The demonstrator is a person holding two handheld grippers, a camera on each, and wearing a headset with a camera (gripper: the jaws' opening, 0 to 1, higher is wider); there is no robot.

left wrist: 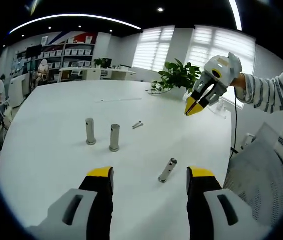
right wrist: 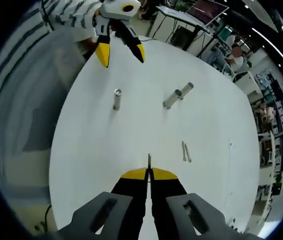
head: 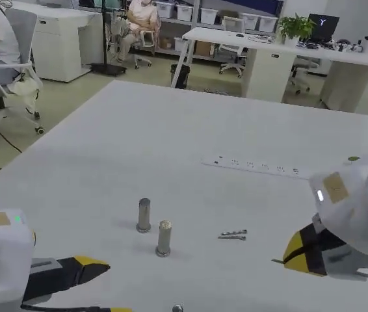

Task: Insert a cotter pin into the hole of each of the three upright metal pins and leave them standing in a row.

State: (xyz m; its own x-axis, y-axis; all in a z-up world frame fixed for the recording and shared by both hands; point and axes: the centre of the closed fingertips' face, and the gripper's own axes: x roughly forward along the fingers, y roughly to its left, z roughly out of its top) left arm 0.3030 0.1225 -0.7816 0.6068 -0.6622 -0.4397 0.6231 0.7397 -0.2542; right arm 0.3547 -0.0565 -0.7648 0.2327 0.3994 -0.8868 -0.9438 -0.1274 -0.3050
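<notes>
A white table took up most of the head view, with office desks and chairs beyond it at 12 o'clock.

The left gripper came in at about 8 o'clock in the head view. In its own view its yellow-tipped jaws stood wide apart with nothing between them, above bare tabletop. The right gripper sat at about 4 o'clock in the head view, well apart from the left one. Its jaws were pressed together on a thin cotter pin, whose end stuck out past the tips.

A long white power strip lay on the table at about 1 o'clock from the pins, well behind them.

Two upright metal pins stood near each other close to the middle of the table, the second at about 5 o'clock from the first, near but apart. A third metal pin was at about 6 o'clock from them, at the bottom edge of the head view and just ahead of the left gripper's jaws. It looked tilted in the left gripper view and upright in the right gripper view, so I could not tell whether it stood straight. No cotter pin could be made out in any of the three.

Two loose cotter pins lay side by side on the table at about 3 o'clock from the nearer upright pin, between it and the right gripper.
</notes>
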